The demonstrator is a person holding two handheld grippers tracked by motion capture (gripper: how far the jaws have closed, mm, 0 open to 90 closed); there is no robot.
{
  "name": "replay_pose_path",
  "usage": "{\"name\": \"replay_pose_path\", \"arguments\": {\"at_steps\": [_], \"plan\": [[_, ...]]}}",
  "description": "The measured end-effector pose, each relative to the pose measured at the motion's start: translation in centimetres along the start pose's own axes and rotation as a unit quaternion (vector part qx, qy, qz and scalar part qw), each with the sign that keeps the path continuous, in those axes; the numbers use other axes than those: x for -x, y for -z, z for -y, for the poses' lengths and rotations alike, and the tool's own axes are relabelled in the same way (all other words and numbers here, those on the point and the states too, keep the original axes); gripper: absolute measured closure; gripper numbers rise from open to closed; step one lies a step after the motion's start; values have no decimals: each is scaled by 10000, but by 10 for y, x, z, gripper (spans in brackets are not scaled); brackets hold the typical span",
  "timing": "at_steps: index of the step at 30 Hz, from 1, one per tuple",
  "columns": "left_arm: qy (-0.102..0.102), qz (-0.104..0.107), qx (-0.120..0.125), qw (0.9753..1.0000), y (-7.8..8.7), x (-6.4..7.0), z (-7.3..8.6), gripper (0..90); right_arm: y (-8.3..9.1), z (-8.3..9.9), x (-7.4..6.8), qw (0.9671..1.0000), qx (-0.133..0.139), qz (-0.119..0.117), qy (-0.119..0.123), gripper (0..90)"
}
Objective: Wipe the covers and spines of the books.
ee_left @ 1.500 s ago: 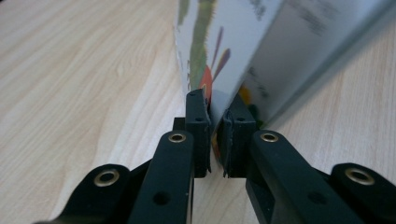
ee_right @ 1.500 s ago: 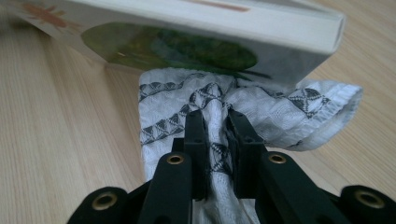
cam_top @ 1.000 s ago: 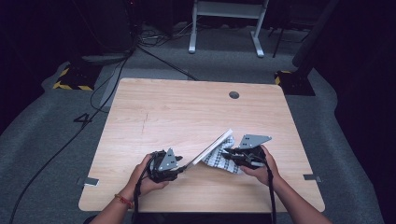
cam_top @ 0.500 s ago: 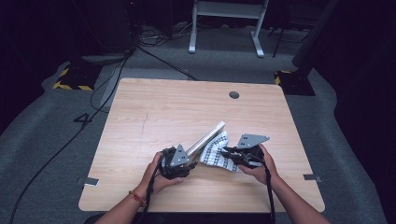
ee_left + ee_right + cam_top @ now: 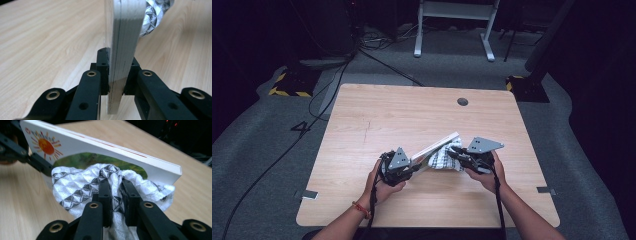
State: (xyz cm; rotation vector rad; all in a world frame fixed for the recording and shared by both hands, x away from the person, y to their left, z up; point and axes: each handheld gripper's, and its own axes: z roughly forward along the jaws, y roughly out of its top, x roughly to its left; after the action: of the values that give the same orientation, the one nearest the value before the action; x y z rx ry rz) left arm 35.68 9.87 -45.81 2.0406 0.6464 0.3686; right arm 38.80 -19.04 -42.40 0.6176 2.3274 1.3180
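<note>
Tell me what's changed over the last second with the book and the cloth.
The left gripper has tipped the book up more steeply on its edge, its far end lifted. The right gripper stays shut on the patterned cloth, pressed against the book's face. Both grips held, and the table is unchanged.

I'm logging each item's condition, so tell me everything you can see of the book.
The book is a thin white board book with a red-orange sun at one corner of its cover and a green picture below. Its stacked page edges look grey-white. It stands tilted on edge over the table. The left gripper clamps one end; the patterned cloth, held by the right gripper, presses against its cover.
</note>
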Motion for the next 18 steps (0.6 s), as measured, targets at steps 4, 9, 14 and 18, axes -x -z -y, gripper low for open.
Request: {"name": "replay_pose_path", "arguments": {"at_steps": [4,9,14,18], "plan": [[68,51,290,9995,4,-1,-11,798,5,-8,-5,9995,318,-83,34,799],[167,173,589,9980,7,2,-25,798,6,-10,-17,9988,353,-208,257,799],[234,247,685,9971,10,3,-29,797,6,-3,-15,9989,145,12,436,798],[225,288,701,9969,13,4,-28,797,10,7,-2,9989,51,338,331,799]]}}
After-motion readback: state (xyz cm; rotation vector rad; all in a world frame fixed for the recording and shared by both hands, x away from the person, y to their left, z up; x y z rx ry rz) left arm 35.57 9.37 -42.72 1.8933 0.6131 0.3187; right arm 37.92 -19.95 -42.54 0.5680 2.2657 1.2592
